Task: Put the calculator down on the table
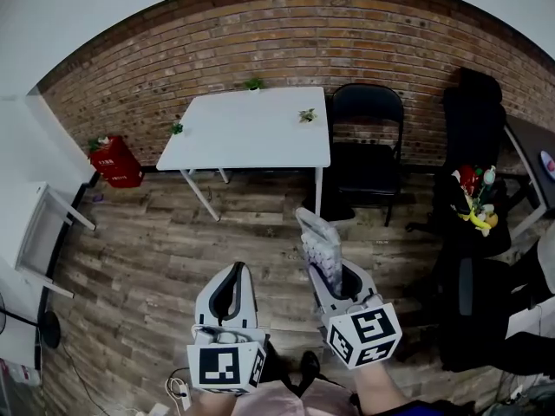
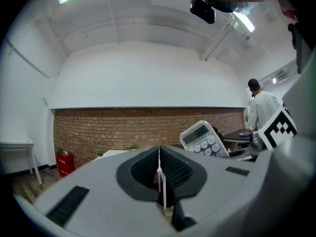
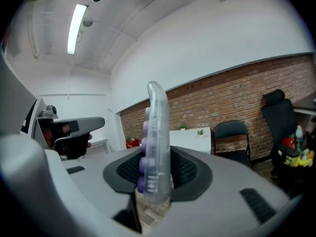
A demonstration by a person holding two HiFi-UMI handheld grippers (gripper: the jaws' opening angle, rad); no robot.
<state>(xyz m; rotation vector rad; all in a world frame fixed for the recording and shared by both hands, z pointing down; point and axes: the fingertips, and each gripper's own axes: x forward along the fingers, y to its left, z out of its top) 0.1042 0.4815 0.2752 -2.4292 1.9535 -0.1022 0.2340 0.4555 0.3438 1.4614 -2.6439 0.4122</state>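
The white table (image 1: 251,133) stands far ahead of both grippers, with bare wooden floor (image 1: 156,258) in between, so a drop here would hit the floor. The right gripper (image 1: 328,271) squeezes the calculator (image 1: 317,245) by its near end only. It sticks out far past the jaws, so a bump or tilt could make it slip. The left gripper (image 1: 232,286) is closed tight on nothing. Behind the table is a brick wall (image 1: 286,50), and a black chair (image 1: 368,146) sits beside it. The tabletop looks flat, with tiny plants (image 1: 307,115) near its edges.
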